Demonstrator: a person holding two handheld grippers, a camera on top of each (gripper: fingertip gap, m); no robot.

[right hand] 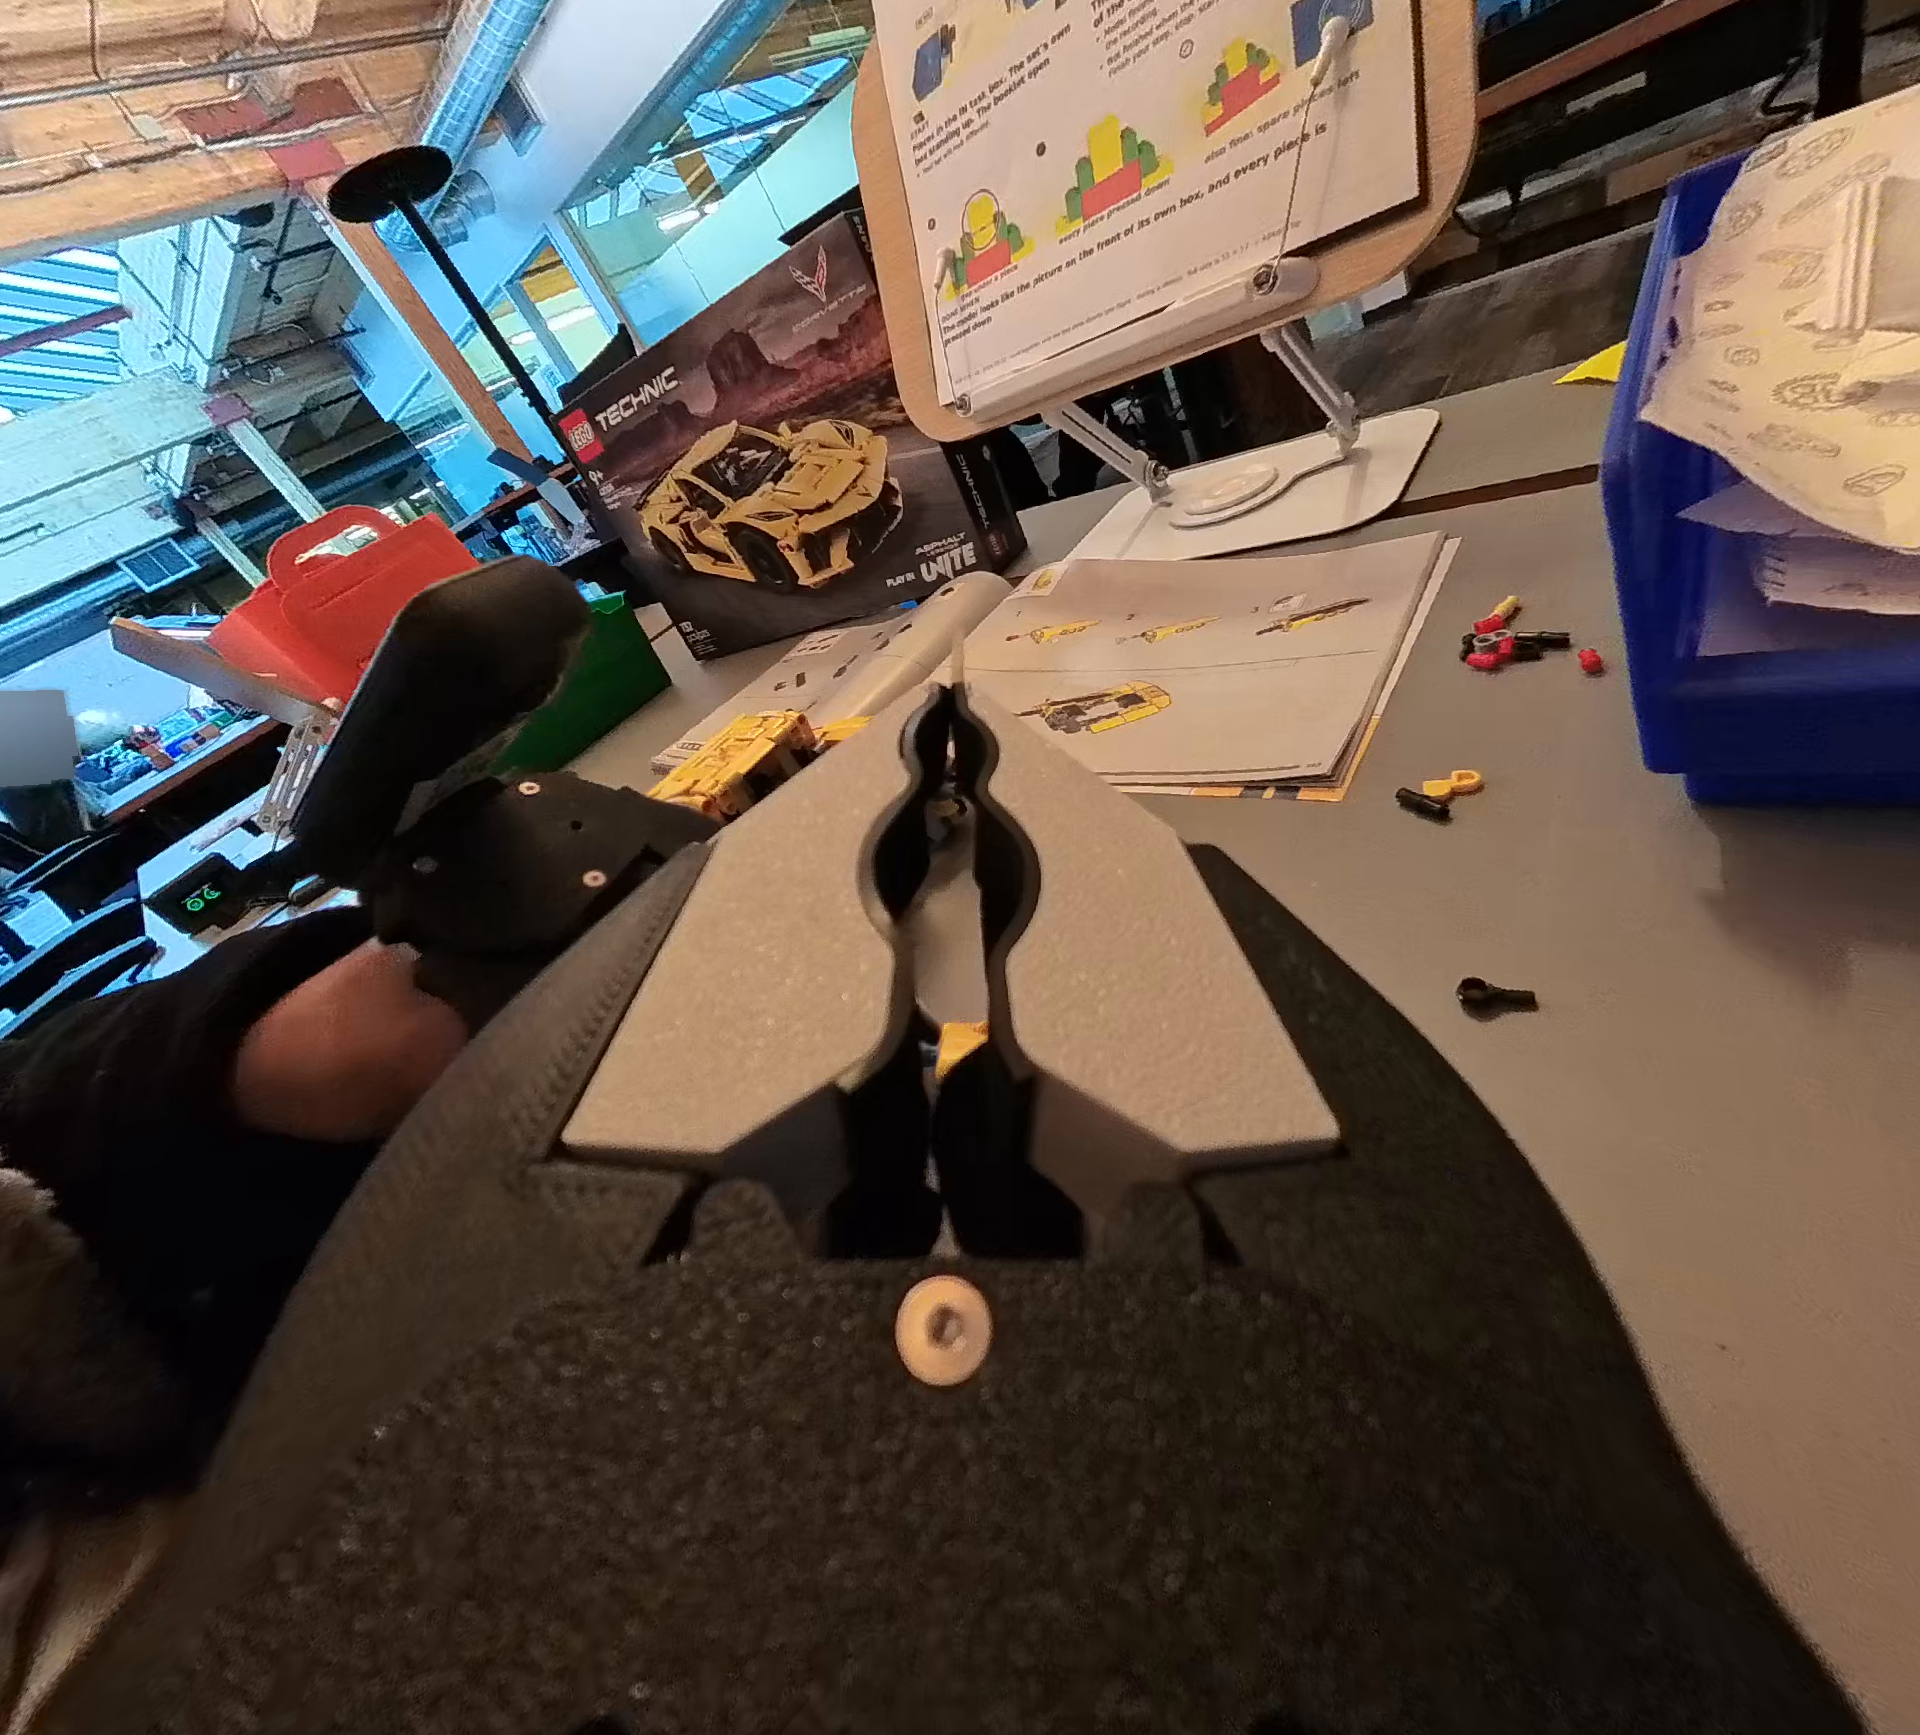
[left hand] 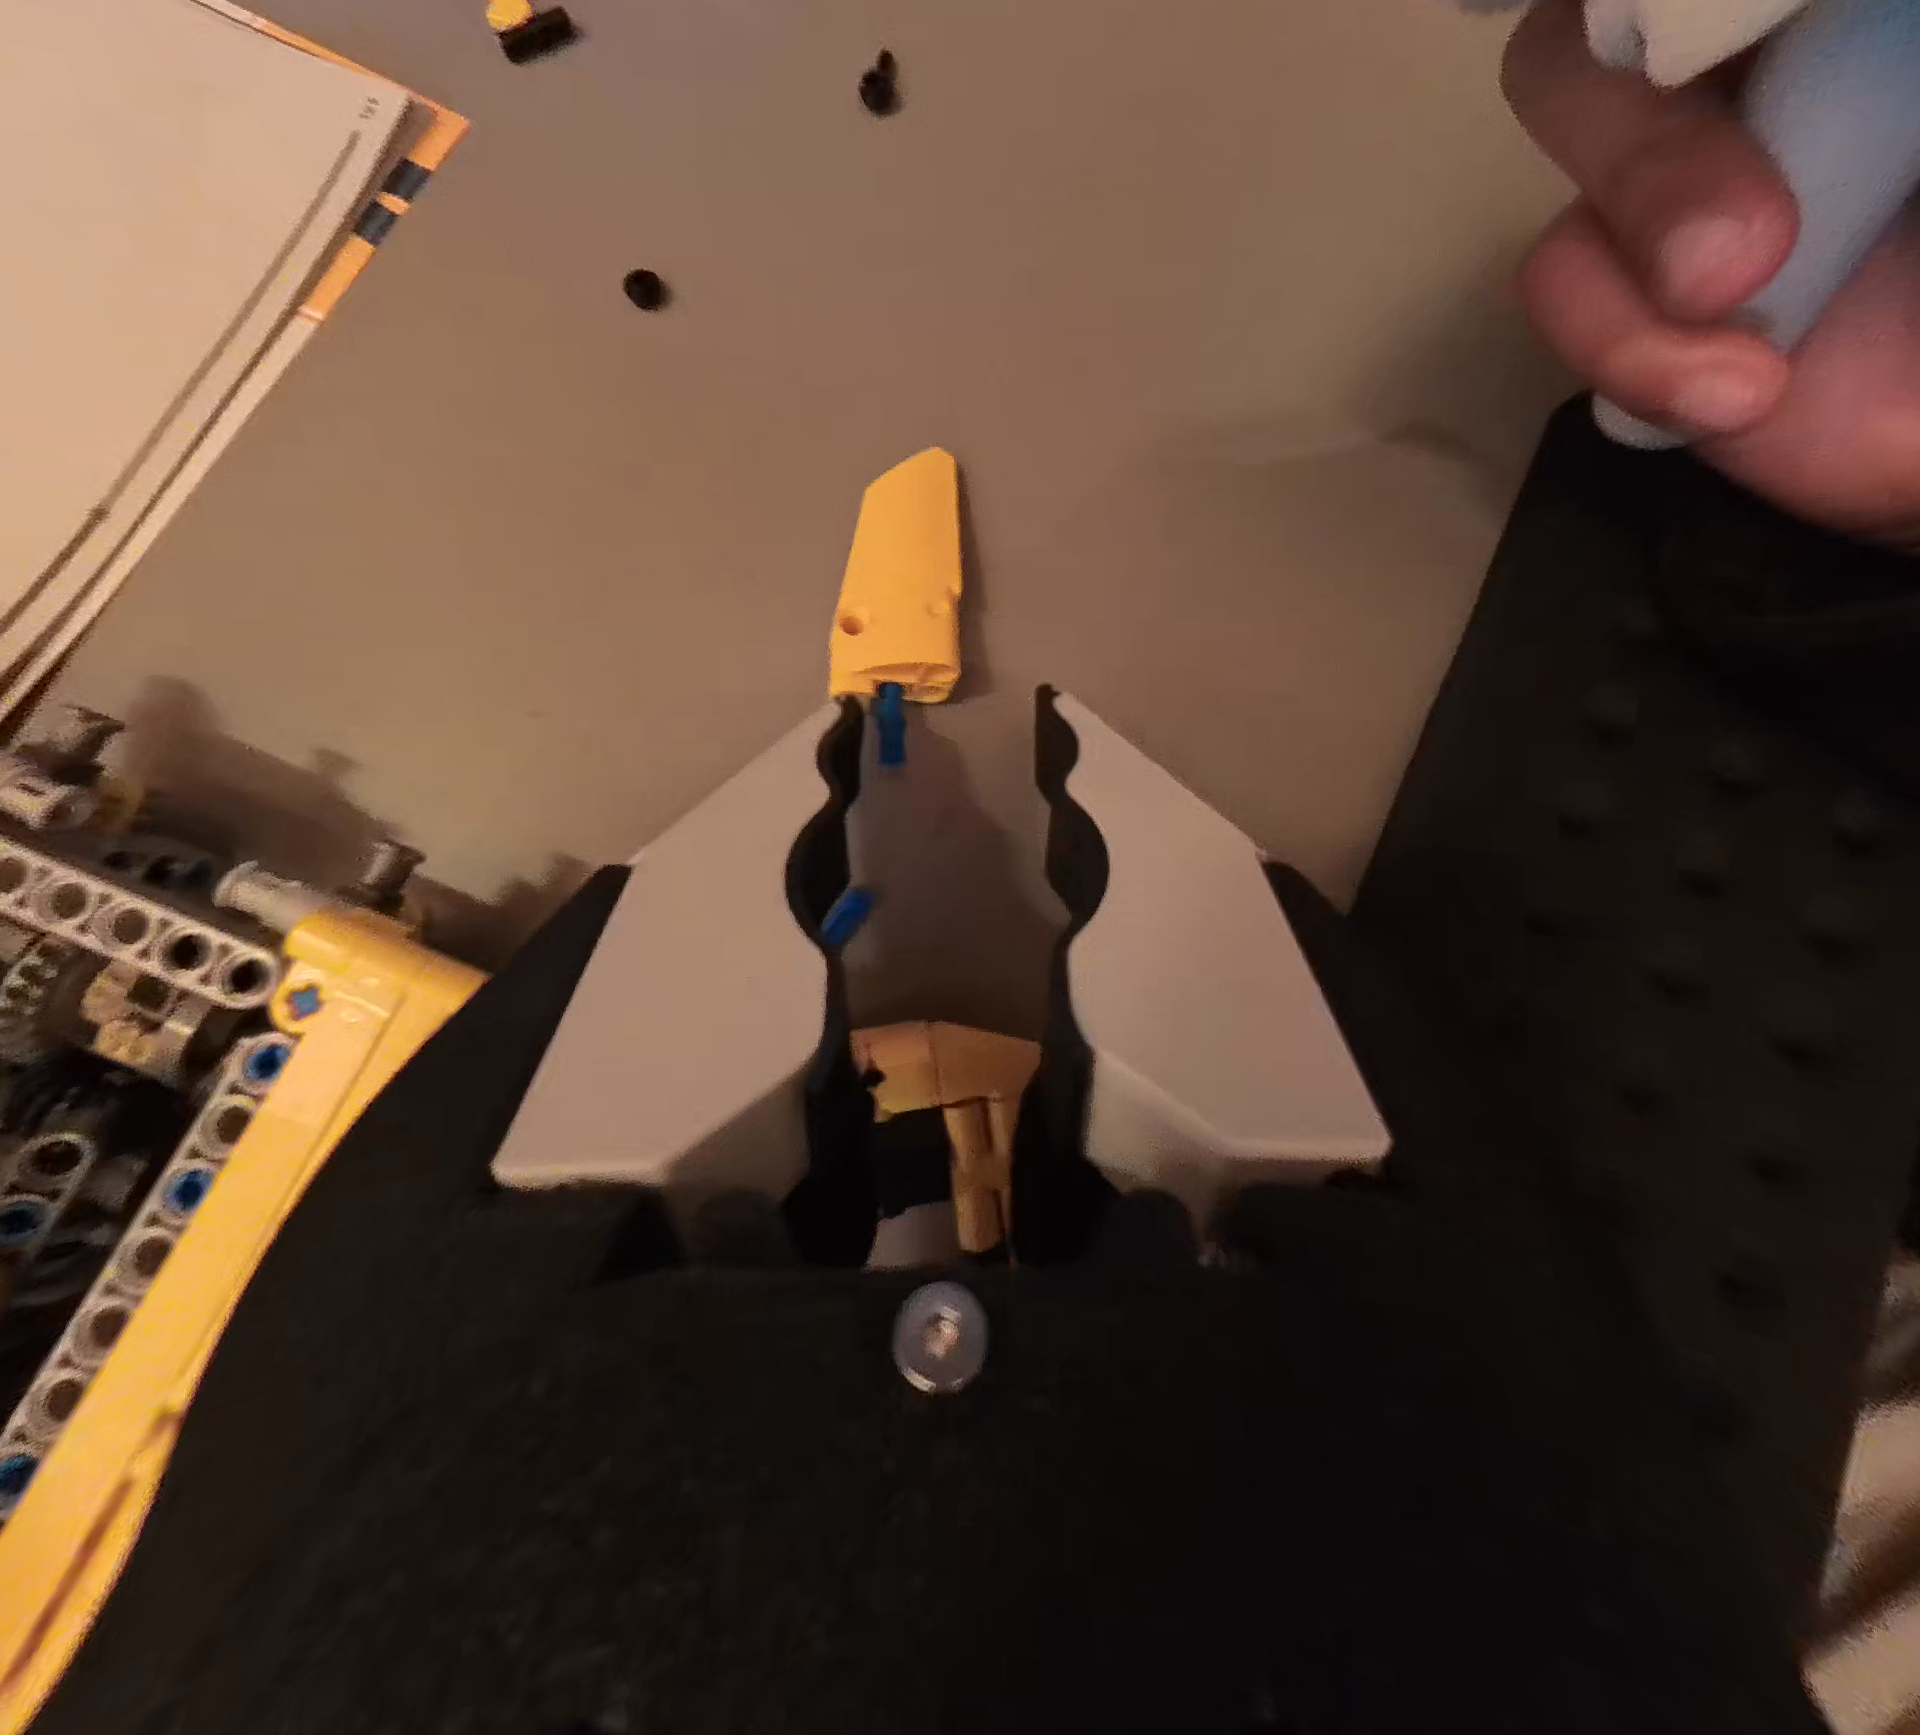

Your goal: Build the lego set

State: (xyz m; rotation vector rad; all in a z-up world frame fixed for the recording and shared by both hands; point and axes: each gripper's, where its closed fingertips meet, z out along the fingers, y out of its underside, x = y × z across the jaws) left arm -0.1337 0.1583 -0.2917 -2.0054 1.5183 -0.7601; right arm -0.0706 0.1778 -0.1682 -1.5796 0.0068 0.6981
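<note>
The left gripper [left hand: 945,709] hangs over the grey tabletop [left hand: 1195,314] with its 2 grey, wavy-edged fingers [left hand: 727,937] spread apart and gripping nothing, tips pointing down at a tapered yellow plastic panel piece [left hand: 906,579] that lies flat on the table just ahead of them; that looks like a line-up for a pick. A short blue pin [left hand: 889,721] sticks out of the panel's near end, close beside the left fingertip, and a second small blue pin [left hand: 847,918] lies on the table in the gap between the fingers, so the grip will likely need to avoid both. The partly built yellow and grey beam chassis [left hand: 208,1041] sits at the lower left, presumably kept near so the panel has a short trip. The open instruction booklet [left hand: 156,251] lies at the upper left, with a few loose black pins [left hand: 644,289] scattered between. The right gripper [right hand: 954,698] has its 2 fingers together at the tips and sits raised above the table; something small shows in the hollow between them, though I cannot tell whether it is gripped. A hand [left hand: 1704,314] wraps that tool's pale handle at the upper right of the left wrist view. Behind stand the set's box showing a yellow car [right hand: 769,490] and a blue plastic bin [right hand: 1766,625].
</note>
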